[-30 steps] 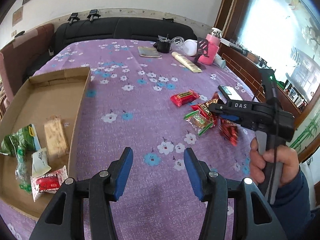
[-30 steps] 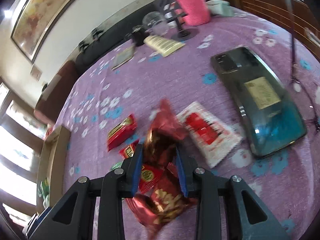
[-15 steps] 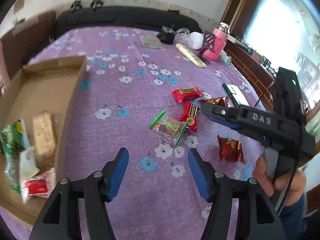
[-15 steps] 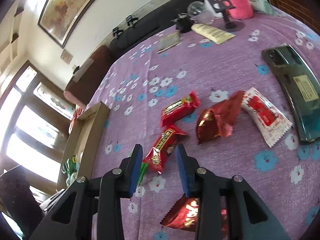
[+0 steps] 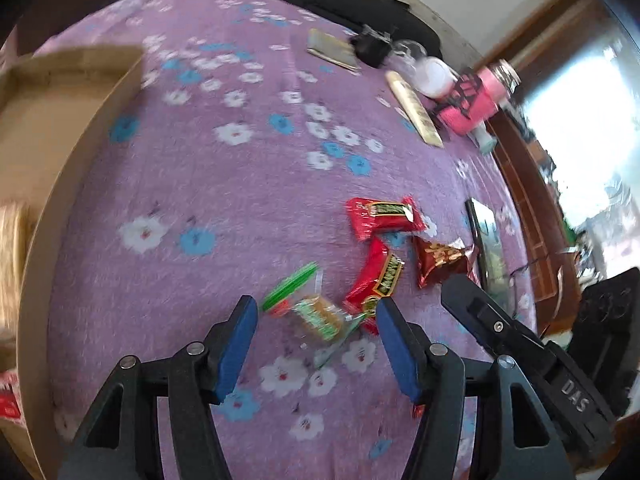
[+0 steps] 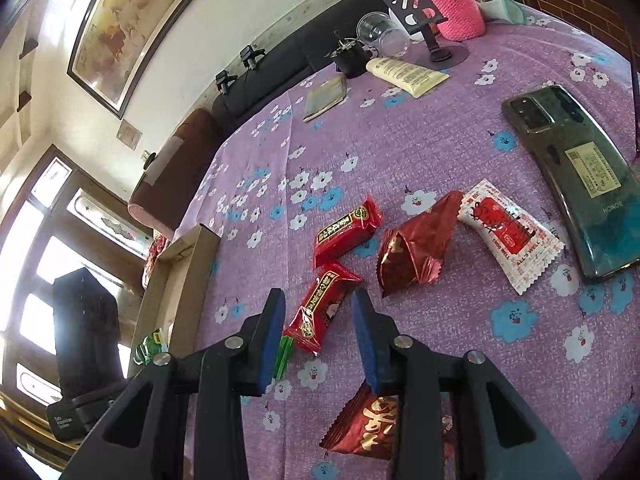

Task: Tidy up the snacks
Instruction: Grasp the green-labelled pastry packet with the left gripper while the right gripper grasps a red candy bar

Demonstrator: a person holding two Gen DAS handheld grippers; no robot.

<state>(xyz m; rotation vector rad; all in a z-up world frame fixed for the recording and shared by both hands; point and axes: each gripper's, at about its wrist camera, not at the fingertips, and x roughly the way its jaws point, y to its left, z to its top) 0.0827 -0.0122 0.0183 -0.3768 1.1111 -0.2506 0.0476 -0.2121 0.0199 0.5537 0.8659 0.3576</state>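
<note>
**Snacks on the purple cloth: loose items and both tools**

Left wrist view: We log the left tool (image 5: 314, 336), jaws wide and empty. It has swung in from beside the cardboard box (image 5: 72, 168) and now frames the green-striped snack (image 5: 316, 316), so we judge this the next pick. Beyond it lie two red bars (image 5: 382, 218) and a dark red pouch (image 5: 438, 262). The view is blurred, and the box is cut off at the left edge, its contents unreadable.

Right wrist view: We log the right tool (image 6: 318, 334), jaws narrow, holding nothing; the red foil packet it carried a second ago is released. A red bar (image 6: 324, 306) lies beyond its tips. The white sachet (image 6: 508, 234) and phone (image 6: 576, 176) rest apart. Another red foil packet (image 6: 368, 426) is partly hidden under the tool.
</note>
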